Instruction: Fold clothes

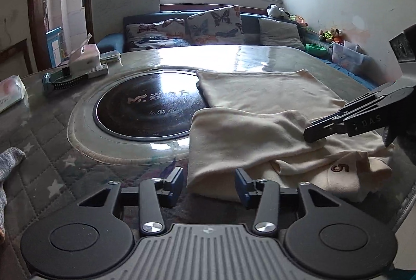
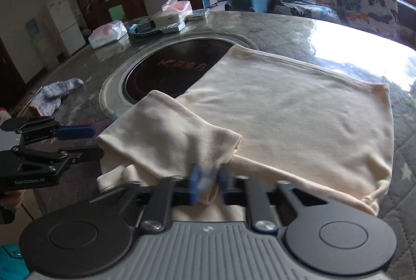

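While my right gripper (image 2: pixel 208 182) has its blue pads pinched together on a bunch of cream fabric, the fold of the cream shirt (image 2: pixel 286 108) looks to be at the sleeve stage: the sleeve (image 2: pixel 169 134) lies doubled across the near part of the garment, and the body is spread flat on the table (image 1: pixel 52 150), its far corner overlapping the dark round hob (image 1: pixel 148 108) set into the tabletop. The pads are blurred in the right wrist view, so I take the hold to be firm rather than swear to it. In the left wrist view that same claw comes in low from the right side, its tip down on the sleeve cloth.

My left gripper (image 1: pixel 208 185) is parted and holds nothing; its blue pads straddle the near edge of the folded sleeve, close above the table. From the right wrist view it sits just beside the shirt's left edge, level and pointing across it.

My judgement is that the next move calls for laying the pinched fabric flat across the body and letting go, then taking the near hem with both claws. The cloth is soft and limp, so it will sag and crease if I lift it from only one point.
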### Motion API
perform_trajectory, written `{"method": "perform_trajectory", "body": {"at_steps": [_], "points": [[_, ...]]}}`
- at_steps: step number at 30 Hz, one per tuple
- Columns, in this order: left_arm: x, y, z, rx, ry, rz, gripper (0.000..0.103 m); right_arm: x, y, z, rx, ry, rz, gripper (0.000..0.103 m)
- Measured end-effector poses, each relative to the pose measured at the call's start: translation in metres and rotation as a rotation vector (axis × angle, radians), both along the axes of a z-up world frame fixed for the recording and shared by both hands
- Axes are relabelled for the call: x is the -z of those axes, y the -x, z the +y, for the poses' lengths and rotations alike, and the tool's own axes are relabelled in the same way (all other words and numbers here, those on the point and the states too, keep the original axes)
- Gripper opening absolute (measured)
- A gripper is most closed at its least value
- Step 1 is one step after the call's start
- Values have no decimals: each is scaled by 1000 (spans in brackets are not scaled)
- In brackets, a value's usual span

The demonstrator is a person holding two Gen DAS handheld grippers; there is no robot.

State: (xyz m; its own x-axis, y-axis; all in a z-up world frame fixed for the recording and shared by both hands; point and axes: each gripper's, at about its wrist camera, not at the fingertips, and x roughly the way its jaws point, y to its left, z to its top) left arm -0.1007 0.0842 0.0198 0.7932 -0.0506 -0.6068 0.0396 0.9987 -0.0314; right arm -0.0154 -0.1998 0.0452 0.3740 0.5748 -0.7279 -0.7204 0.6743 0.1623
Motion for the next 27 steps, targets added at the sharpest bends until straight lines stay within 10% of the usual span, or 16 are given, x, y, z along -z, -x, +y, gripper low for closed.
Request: {"method": "perform_trajectory", "body": {"at_steps": [15, 27], "points": [[6, -4, -35, 97, -172, -24, 51, -119, 36, -54, 74, -37, -364, 3], [5, 1, -26, 195, -161, 9, 43, -28, 37, -102, 232, 126, -154, 5]]}}
